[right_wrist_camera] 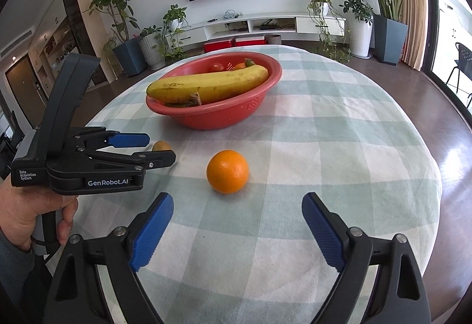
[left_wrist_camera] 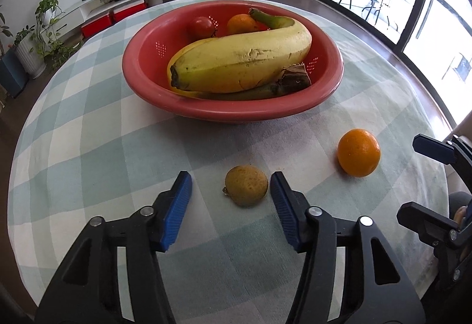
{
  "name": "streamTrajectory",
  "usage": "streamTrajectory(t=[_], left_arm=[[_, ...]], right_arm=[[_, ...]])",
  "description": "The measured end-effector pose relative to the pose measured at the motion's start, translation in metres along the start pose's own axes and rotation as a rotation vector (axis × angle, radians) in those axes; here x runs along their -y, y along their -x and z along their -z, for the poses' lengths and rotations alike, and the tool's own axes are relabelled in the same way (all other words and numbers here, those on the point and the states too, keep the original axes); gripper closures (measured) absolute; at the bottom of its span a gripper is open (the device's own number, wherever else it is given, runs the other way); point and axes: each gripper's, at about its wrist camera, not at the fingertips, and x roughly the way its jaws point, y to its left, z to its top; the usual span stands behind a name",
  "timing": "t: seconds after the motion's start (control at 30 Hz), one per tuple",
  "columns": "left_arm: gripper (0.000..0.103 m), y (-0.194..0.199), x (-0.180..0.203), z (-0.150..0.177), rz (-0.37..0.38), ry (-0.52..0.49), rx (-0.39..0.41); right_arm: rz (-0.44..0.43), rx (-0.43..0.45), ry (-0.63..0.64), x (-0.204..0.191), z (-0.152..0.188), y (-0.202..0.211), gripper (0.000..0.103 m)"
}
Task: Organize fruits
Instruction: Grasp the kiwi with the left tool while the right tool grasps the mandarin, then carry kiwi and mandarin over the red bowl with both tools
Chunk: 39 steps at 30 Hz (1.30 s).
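Note:
A red bowl (left_wrist_camera: 147, 79) (right_wrist_camera: 259, 99) on the checked tablecloth holds a large yellow banana (left_wrist_camera: 242, 58) (right_wrist_camera: 206, 82), a tomato (left_wrist_camera: 202, 26) and an orange fruit (left_wrist_camera: 242, 24). A small brownish-yellow fruit (left_wrist_camera: 246, 189) (right_wrist_camera: 160, 146) lies on the cloth between the fingers of my open left gripper (left_wrist_camera: 230, 191) (right_wrist_camera: 159, 150), close to its right finger. An orange (left_wrist_camera: 358, 153) (right_wrist_camera: 227, 171) lies to the right, just ahead of my open, empty right gripper (right_wrist_camera: 237, 216) (left_wrist_camera: 424, 176).
The round table (right_wrist_camera: 354, 147) drops off at its right and near edges. Beyond it are a TV wall, a low white cabinet, potted plants and a window with a balcony chair.

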Motion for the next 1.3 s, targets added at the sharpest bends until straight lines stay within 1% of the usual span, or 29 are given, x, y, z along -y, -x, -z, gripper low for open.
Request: streamTrajectory(t=[0.07,0.2,0.23,0.5,0.67,0.77,0.9,0.97,1.03,1.1,1.2,1.3], left_arm=[[0.061,-0.002,-0.001,-0.001,0.002,0.002,0.003],[0.074,-0.002,0.002,-0.001,0.01,-0.022,0.004],[0.076,-0.002,0.003,0.0,0.01,-0.028,0.007],[0.076,0.004,-0.005,0.01,0.024,-0.033,0.032],[0.076,0.022,-0.015,0.022,0.041,0.007,0.067],[0.076,0.036,-0.017,0.031,0.06,0.028,0.089],[0.076,0.048,-0.02,0.041,0.085,0.04,0.108],[0.076,0.052,-0.018,0.047,0.095,0.044,0.113],[0.076,0.055,-0.018,0.053,0.103,0.049,0.118],[0.076,0.057,-0.018,0.057,0.108,0.056,0.124],[0.076,0.056,-0.02,0.06,0.111,0.067,0.127],[0.076,0.054,-0.02,0.061,0.116,0.07,0.126]], right_arm=[[0.004,-0.003,0.004,-0.001,0.001,0.0,0.016],[0.006,-0.005,0.008,-0.002,0.001,-0.001,0.019],[0.006,-0.006,0.007,-0.002,0.001,-0.001,0.02],[-0.004,-0.016,-0.007,0.0,-0.002,-0.001,0.023],[-0.002,-0.041,0.006,-0.001,-0.009,-0.006,0.023],[-0.013,-0.058,0.012,-0.002,-0.017,-0.012,0.025],[-0.001,-0.078,0.057,-0.01,-0.03,-0.024,0.026],[0.016,-0.112,0.08,-0.014,-0.036,-0.035,0.03],[0.03,-0.141,0.091,-0.016,-0.039,-0.044,0.041],[0.043,-0.155,0.096,-0.016,-0.039,-0.048,0.046],[0.05,-0.174,0.096,-0.015,-0.035,-0.052,0.048],[0.053,-0.191,0.094,-0.014,-0.031,-0.055,0.052]])
